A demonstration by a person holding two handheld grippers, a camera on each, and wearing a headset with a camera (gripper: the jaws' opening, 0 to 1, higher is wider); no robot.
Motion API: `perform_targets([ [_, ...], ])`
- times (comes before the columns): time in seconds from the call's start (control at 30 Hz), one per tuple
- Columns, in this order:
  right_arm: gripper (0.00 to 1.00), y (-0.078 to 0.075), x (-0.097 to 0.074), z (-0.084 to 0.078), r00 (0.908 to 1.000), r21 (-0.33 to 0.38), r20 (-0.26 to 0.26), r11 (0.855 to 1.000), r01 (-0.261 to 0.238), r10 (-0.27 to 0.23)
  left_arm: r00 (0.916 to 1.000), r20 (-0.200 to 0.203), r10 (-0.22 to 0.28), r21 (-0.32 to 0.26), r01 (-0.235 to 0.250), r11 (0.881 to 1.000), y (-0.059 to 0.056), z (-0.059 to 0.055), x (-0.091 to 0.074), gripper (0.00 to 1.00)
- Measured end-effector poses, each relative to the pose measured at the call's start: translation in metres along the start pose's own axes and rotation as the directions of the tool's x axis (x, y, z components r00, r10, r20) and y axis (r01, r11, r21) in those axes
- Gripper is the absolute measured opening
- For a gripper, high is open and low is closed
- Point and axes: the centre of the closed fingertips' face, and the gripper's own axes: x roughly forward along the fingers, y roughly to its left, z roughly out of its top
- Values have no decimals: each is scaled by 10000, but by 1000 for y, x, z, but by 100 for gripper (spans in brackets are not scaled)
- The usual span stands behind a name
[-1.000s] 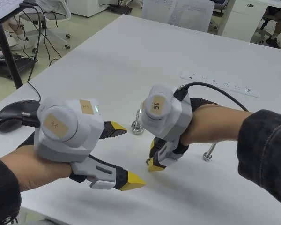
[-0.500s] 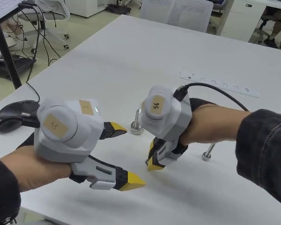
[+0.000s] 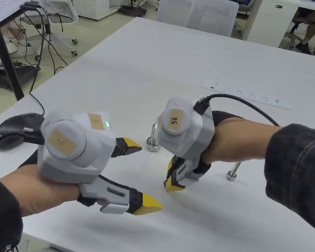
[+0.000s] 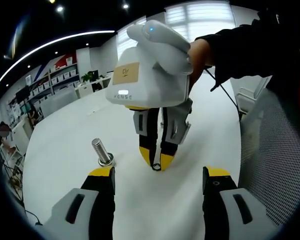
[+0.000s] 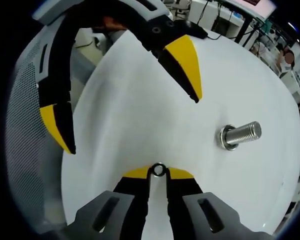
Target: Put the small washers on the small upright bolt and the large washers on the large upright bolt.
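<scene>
My right gripper (image 3: 172,184) (image 5: 159,174) is shut on a small steel washer (image 5: 159,170), tips pointing down close to the white table (image 3: 126,68). The large upright bolt (image 3: 153,137) (image 5: 239,135) (image 4: 102,151) stands just behind it, with a ring around its base. To the right, by the right wrist, stands the thin small bolt (image 3: 232,171). My left gripper (image 3: 140,173) (image 4: 160,174) hovers open on the left with nothing between its jaws, and it faces the right gripper (image 4: 158,161). Its yellow fingertips (image 5: 185,60) show in the right gripper view.
A white power strip (image 3: 247,95) lies farther back on the table, and a black cable (image 3: 241,102) runs from the right gripper. A black mouse (image 3: 10,128) sits at the table's left edge. Desks and chairs stand beyond the table.
</scene>
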Motion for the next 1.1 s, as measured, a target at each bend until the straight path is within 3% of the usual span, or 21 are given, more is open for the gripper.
perform_targets([
  [0.37,13,-4,-19,-7,9996,454,189,9987,219,-228,10000,-60,-67,32,67,10000,-2,-1,1,71],
  [0.83,13,-20,-56,-28,9957,1130,264,9900,848,-883,9999,-51,-135,84,135,9999,-5,-1,0,71],
  [1.1,13,-24,-69,-42,9936,1490,217,9831,1065,-1109,9999,-35,-135,97,135,9999,-5,-1,-1,71],
])
